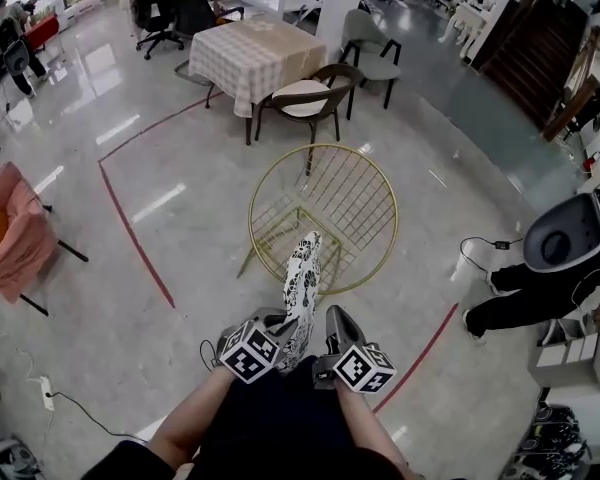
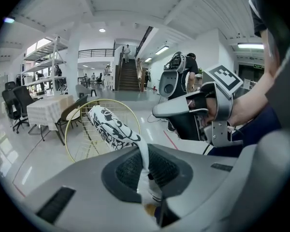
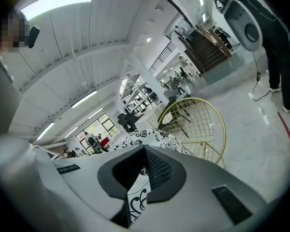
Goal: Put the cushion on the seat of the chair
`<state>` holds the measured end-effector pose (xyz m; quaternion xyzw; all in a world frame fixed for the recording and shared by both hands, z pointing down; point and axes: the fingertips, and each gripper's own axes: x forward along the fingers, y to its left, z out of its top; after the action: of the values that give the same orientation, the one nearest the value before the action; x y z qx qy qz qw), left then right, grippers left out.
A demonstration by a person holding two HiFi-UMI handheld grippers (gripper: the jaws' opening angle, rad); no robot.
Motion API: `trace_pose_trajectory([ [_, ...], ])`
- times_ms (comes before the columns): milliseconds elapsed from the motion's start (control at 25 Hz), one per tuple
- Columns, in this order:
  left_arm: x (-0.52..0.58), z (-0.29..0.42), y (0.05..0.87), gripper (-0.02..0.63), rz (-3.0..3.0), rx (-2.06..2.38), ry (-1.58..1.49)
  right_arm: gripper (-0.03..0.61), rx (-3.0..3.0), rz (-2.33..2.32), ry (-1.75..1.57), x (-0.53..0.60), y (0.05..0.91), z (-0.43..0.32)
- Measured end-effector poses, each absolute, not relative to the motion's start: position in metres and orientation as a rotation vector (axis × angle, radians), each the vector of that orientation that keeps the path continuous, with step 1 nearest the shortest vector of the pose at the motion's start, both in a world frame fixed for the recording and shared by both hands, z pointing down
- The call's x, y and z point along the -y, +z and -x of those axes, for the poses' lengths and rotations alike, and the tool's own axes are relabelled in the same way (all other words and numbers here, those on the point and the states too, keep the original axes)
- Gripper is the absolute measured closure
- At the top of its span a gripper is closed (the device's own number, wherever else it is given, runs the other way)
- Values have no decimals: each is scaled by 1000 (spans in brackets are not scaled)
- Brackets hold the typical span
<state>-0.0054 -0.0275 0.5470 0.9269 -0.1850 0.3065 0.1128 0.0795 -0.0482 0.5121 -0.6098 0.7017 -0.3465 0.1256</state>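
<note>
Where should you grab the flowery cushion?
Its thin near edge, from the person's side, like the left gripper and right gripper do. The cushion looks plump in the middle; its flat edge fits between fingers, far end facing the chair.

The cushion (image 1: 305, 273) is soft printed cloth, the chair (image 1: 345, 203) thin gold-toned metal wire, the floor (image 1: 180, 258) glossy and smooth.

We have the cushion (image 1: 302, 288) upright before us, left gripper (image 1: 280, 320) on its left, right gripper (image 1: 333, 320) on its right; the chair (image 1: 325, 213) stands on the floor (image 1: 180, 228) just beyond, the table (image 1: 250, 58) behind it.
</note>
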Motion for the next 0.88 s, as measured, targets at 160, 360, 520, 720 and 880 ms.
trace_pose_trajectory([
  [160,44,2,544,578,-2763,507,952,575,-2042,1777,-1007,62,508,-82],
  [360,65,-3,542,578,-2804,464,1025,575,-2061,1778,-1026,80,509,-84],
  [520,87,-6,541,578,-2825,445,1061,575,-2079,1778,-1042,94,506,-86],
  [720,112,-20,541,578,-2841,423,1076,575,-2068,1773,-1064,109,510,-95],
  [880,125,-37,545,578,-2852,381,1089,575,-2047,1779,-1079,120,515,-109],
])
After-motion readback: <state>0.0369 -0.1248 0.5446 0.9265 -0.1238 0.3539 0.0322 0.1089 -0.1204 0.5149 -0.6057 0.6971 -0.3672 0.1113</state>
